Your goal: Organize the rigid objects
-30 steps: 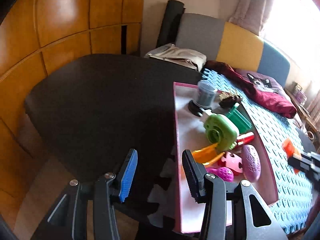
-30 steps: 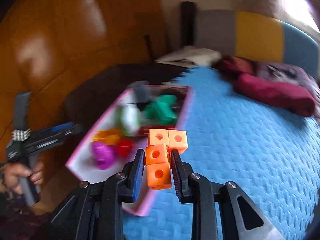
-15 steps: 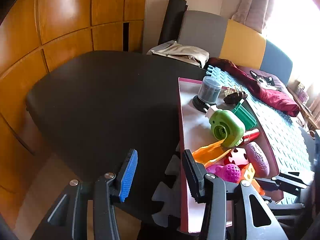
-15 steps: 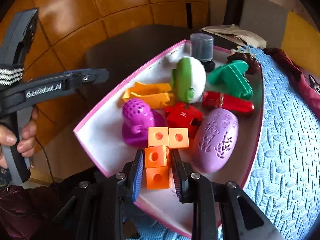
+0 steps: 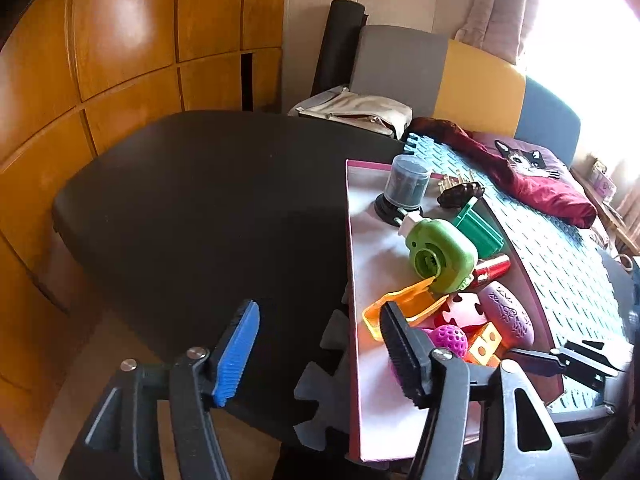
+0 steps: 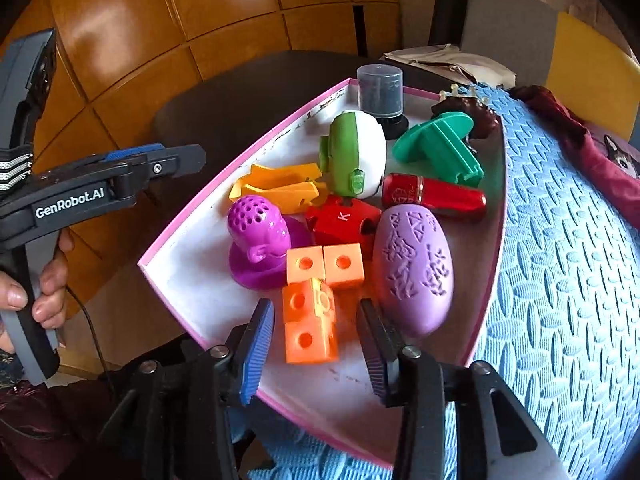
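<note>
An orange block of joined cubes [image 6: 316, 300] lies in the pink-rimmed white tray [image 6: 240, 160], beside a purple perforated toy [image 6: 258, 236] and a lilac oval [image 6: 414, 268]. My right gripper [image 6: 316, 344] straddles the block's near end. Its jaws are opening, and a gap shows on each side of the block. In the left wrist view the block [image 5: 486, 342] peeks out behind the black finger. My left gripper [image 5: 318, 352] hovers over the tray's [image 5: 350, 280] near left edge. Its jaws are opening too, with nothing between them.
The tray also holds a red K piece [image 6: 342, 220], red tube [image 6: 434, 196], green-and-white device [image 6: 356, 152], green plastic part [image 6: 440, 144], yellow clip [image 6: 280, 190] and grey canister [image 6: 380, 92]. It rests on a blue foam mat [image 6: 560, 260] beside a dark table [image 5: 200, 200]. A hand [image 6: 48, 288] holds the left gripper.
The right gripper carried the orange block down into the tray and let go of it, its jaws spreading. The left jaws have spread wider; that hand stayed put.
</note>
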A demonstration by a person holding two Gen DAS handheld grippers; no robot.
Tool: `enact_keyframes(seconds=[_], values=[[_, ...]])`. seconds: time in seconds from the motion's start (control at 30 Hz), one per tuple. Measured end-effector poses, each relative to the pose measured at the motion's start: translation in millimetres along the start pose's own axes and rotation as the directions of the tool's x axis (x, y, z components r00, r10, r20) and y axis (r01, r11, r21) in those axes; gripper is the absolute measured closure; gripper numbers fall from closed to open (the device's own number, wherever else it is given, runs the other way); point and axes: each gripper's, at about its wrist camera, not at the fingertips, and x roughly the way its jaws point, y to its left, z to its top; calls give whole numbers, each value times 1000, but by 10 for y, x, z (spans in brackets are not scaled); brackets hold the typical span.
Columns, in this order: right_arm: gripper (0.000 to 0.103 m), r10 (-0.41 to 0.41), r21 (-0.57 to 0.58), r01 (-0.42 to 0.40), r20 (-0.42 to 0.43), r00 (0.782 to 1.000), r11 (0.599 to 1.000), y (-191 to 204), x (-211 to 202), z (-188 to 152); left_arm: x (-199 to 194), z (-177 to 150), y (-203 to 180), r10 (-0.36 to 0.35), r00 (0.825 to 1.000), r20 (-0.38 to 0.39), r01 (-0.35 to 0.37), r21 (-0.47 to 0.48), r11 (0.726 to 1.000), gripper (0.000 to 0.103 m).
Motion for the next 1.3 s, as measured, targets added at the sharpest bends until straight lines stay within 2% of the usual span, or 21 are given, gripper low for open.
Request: enact_keyframes(seconds=[0.17, 0.27, 0.37, 0.43, 0.5, 0.63, 0.9, 1.2, 1.3], values=[[57, -2, 9, 1, 70, 998, 1000, 32, -263, -64, -59, 12, -22, 17, 1000, 22, -17, 5, 1000, 33], [49, -34, 41, 29, 142, 989, 999, 33, -450, -50, -117, 20, -36, 26, 999, 38, -27, 3, 1000, 28], [43, -163, 101, 144, 207, 965, 984, 4, -577, 20, -213, 28, -77, 44, 997, 69, -44, 7, 999, 18], [42, -269, 164, 235, 234, 934, 958, -32, -604, 99, -267, 35, -109, 53, 995, 84, -54, 5, 999, 1], [41, -320, 228, 267, 239, 917, 936, -79, -591, 162, -316, 43, -122, 55, 994, 96, -55, -5, 998, 0], [41, -335, 292, 266, 217, 917, 919, -110, -511, 170, -369, 62, -170, 64, 993, 101, -64, -2, 998, 0], [41, -337, 270, 275, 220, 915, 923, 12, -481, 94, -431, 45, -264, 141, 982, 124, -143, 4, 990, 0], [41, -350, 286, 279, 236, 907, 917, 1, -519, 99, -451, 54, -246, 144, 981, 130, -142, -21, 990, 0], [41, -351, 291, 278, 238, 906, 916, -3, -517, 95, -498, 33, -235, 161, 973, 163, -159, -27, 987, 2]])
